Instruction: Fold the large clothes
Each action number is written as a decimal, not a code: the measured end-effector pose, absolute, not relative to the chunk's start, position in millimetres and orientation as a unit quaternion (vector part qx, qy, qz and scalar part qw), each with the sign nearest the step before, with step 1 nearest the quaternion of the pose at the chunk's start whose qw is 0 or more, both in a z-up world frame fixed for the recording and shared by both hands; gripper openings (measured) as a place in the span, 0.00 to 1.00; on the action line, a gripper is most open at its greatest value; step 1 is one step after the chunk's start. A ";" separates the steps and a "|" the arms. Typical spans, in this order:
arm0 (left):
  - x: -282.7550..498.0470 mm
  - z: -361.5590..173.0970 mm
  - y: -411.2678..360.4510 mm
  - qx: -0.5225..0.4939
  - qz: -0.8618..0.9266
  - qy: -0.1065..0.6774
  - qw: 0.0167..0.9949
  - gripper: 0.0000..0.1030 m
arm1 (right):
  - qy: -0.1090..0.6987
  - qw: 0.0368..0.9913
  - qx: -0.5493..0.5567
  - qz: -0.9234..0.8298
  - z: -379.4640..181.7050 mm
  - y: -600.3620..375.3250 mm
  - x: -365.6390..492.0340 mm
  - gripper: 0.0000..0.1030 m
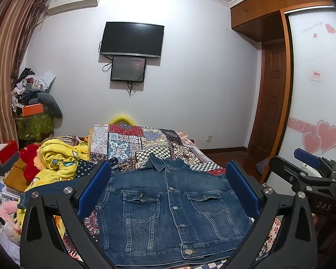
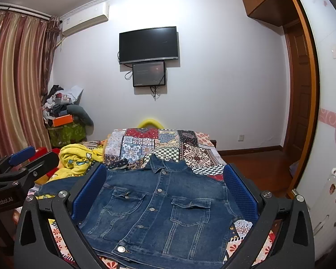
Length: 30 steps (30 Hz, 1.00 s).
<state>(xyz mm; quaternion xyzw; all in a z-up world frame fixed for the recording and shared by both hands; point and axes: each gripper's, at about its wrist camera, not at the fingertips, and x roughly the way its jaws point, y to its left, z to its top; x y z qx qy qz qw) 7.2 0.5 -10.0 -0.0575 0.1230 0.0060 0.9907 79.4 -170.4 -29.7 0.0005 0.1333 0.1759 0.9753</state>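
Observation:
A blue denim jacket (image 1: 168, 206) lies front up and buttoned on the bed, collar away from me; it also shows in the right wrist view (image 2: 163, 210). One sleeve (image 1: 47, 190) stretches out to the left. My left gripper (image 1: 168, 179) is open and empty, held above the jacket's near half, its blue pads (image 1: 94, 188) spread wide. My right gripper (image 2: 164, 179) is open and empty too, above the jacket. Each gripper appears at the edge of the other's view: the right gripper (image 1: 311, 168) and the left gripper (image 2: 22, 159).
A patchwork quilt (image 1: 145, 143) covers the bed. A yellow cartoon blanket (image 1: 60, 159) and red plush (image 1: 30, 163) lie at the left. Boxes and clutter (image 1: 31, 103) stand by the curtain. A wardrobe (image 1: 313, 89) and door (image 1: 273, 98) are at the right.

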 end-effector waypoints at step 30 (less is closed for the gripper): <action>27.1 -20.8 10.5 -0.060 0.017 0.137 0.989 1.00 | 0.155 0.972 0.003 0.175 -37.5 -157.9 95.2 1.00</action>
